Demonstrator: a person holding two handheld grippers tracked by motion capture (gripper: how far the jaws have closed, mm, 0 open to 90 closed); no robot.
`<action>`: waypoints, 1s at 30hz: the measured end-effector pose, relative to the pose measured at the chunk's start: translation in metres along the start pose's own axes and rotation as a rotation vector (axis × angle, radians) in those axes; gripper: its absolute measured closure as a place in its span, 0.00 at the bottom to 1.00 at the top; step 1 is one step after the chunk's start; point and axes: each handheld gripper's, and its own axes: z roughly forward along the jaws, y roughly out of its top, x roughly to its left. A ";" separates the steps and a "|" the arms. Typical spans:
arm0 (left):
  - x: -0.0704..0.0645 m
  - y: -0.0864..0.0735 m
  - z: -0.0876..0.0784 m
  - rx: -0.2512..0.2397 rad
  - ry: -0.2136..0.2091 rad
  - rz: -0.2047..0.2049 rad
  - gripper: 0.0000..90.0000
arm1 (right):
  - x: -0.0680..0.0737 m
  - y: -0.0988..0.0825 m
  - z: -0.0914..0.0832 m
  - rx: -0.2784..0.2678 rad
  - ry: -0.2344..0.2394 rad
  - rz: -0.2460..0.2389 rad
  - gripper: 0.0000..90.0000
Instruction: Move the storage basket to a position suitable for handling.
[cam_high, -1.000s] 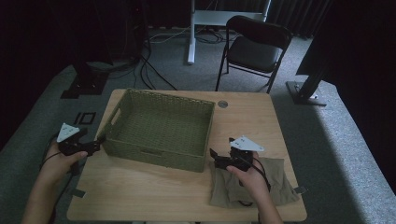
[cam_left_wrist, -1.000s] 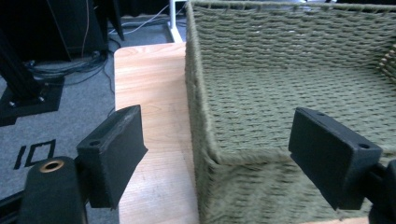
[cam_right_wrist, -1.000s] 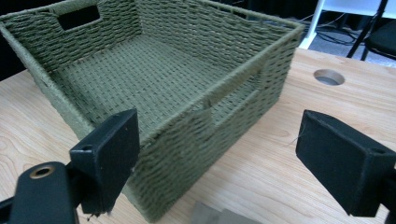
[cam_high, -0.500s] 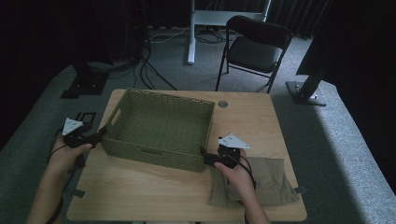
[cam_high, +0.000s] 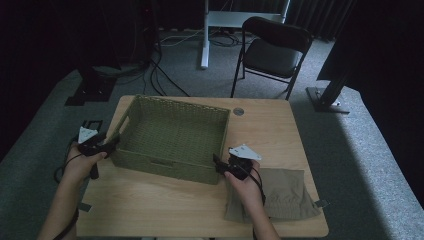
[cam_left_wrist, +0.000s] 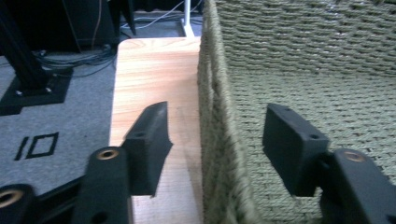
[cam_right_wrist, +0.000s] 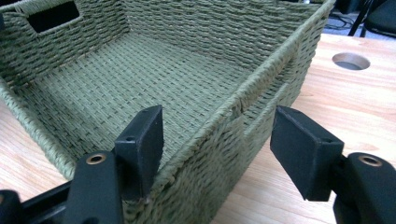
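Both grippers had just dropped onto the basket (cam_high: 172, 137) mid-table. Left gripper (cam_left_wrist: 215, 140) straddled its left wall, right gripper (cam_right_wrist: 219, 144) its near-right corner; jaws had been closing, not yet pinching. Lift looked imminent.

One camera overhead, one riding on each pair of tongs.

The high view looks forward and down over the whole desk (cam_high: 280, 130) from the person's side. Each tong camera sits close against the woven basket (cam_high: 175, 137), at opposite walls (cam_left_wrist: 215, 116) (cam_right_wrist: 224, 126); all three share that basket.
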 end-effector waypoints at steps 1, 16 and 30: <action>-0.001 0.000 0.001 -0.001 -0.001 -0.003 0.51 | 0.000 0.000 0.001 0.001 0.005 0.004 0.40; -0.012 0.001 0.004 0.009 0.021 0.013 0.79 | 0.021 0.001 0.009 0.053 -0.088 -0.007 0.69; -0.015 -0.005 -0.008 0.011 0.054 -0.019 0.91 | 0.018 0.003 0.012 0.058 -0.115 -0.010 0.74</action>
